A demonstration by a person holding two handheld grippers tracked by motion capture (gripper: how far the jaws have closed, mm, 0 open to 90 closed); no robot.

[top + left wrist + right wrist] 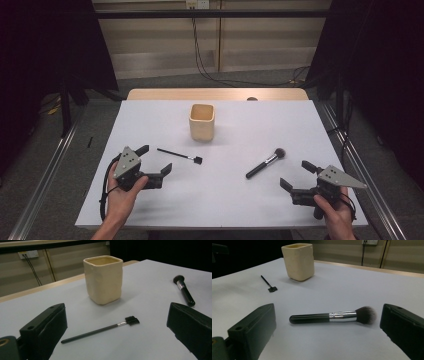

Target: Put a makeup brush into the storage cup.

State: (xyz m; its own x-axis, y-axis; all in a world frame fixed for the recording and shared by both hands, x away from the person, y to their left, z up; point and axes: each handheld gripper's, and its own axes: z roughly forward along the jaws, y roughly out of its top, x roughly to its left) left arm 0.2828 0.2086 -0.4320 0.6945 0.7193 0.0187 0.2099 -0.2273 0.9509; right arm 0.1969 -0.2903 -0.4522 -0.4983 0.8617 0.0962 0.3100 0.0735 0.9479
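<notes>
Both grippers [156,159] [294,175] gape apart; cup [202,122] stands beyond two brushes [179,155] [265,163].

A cream cup [202,121] stands in the upper middle of the white table [150,115]. Black cables [200,60] hang down the back wall.

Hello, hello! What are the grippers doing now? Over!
Left gripper open, near thin brush. Right gripper open, near fat brush. Both brushes flat on table, cup upright. Nothing between.
</notes>
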